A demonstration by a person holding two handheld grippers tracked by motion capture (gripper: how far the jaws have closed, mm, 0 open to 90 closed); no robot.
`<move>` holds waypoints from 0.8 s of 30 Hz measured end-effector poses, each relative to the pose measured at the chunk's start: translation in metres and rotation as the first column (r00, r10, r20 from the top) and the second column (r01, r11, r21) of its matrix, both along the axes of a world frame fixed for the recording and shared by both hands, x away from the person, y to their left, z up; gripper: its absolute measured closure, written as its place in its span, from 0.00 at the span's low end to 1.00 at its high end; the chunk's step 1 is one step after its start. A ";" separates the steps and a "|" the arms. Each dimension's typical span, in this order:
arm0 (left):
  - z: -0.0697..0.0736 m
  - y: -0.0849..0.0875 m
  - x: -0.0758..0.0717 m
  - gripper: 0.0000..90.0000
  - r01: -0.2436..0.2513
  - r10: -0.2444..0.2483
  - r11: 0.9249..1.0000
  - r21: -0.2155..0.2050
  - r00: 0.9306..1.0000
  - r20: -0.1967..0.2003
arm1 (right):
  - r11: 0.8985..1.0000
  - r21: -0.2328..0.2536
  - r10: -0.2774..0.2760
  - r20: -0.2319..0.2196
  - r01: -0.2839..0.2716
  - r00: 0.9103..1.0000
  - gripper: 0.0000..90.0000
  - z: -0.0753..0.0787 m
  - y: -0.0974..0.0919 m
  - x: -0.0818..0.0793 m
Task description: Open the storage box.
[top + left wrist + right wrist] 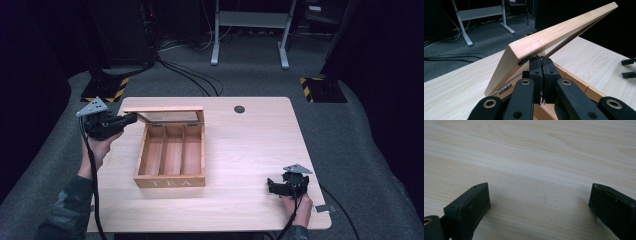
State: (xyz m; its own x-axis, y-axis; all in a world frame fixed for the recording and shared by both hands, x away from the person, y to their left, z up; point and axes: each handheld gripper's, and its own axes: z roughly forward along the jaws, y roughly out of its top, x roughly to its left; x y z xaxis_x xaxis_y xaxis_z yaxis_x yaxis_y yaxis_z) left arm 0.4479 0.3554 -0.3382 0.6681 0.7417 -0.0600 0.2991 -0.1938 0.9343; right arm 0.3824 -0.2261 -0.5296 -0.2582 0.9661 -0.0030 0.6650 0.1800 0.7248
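Observation:
A wooden tea box [170, 181] marked TEA stands left of the table's middle, its three compartments bare. Its lid [165, 112] is raised, hinged at the far side. My left gripper [131, 119] reaches in from the left with its jaws pressed together, and its tips sit against the lid's left end. In the left gripper view the shut left gripper [541, 60] lies just under the lid's [554, 35] pale edge, above the box rim [579, 85]. My right gripper [275, 187] rests open on the table near the front right; its jaws [539, 197] stand wide apart over bare wood.
A round cable hole [239, 109] sits near the table's [250, 150] far edge. Behind the table are a white desk frame [250, 30], floor cables [195, 80] and yellow-black striped stand bases [105, 90]. The right gripper's jaws [627, 67] show far off in the left gripper view.

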 end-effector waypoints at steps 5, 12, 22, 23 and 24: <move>0.000 0.000 0.000 0.97 0.001 -0.001 1.000 0.005 1.000 0.000 | 1.000 0.000 0.001 0.000 -0.001 1.000 0.03 0.000 0.000 0.000; 0.000 -0.001 0.000 0.97 0.005 -0.005 1.000 0.008 1.000 -0.002 | 1.000 0.001 0.001 0.000 -0.001 1.000 0.03 0.000 0.000 0.000; 0.000 -0.001 0.000 0.97 0.007 -0.007 1.000 0.010 1.000 -0.002 | 1.000 0.000 0.001 0.000 -0.001 1.000 0.03 0.000 0.000 0.000; 0.000 -0.001 0.000 0.97 0.007 -0.007 1.000 0.011 1.000 -0.001 | 1.000 0.001 0.001 0.000 -0.001 1.000 0.03 0.000 0.000 0.000; 0.000 -0.001 0.000 0.97 0.007 -0.007 1.000 0.011 1.000 -0.001 | 1.000 0.000 0.001 0.000 -0.001 1.000 0.03 0.000 0.000 0.000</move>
State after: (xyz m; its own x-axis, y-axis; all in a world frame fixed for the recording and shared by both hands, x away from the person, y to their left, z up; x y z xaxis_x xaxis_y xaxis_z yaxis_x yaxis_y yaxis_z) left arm 0.4479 0.3548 -0.3384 0.6731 0.7377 -0.0524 0.2987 -0.2063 0.9318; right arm 0.3824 -0.2263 -0.5296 -0.2596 0.9657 -0.0025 0.6650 0.1807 0.7246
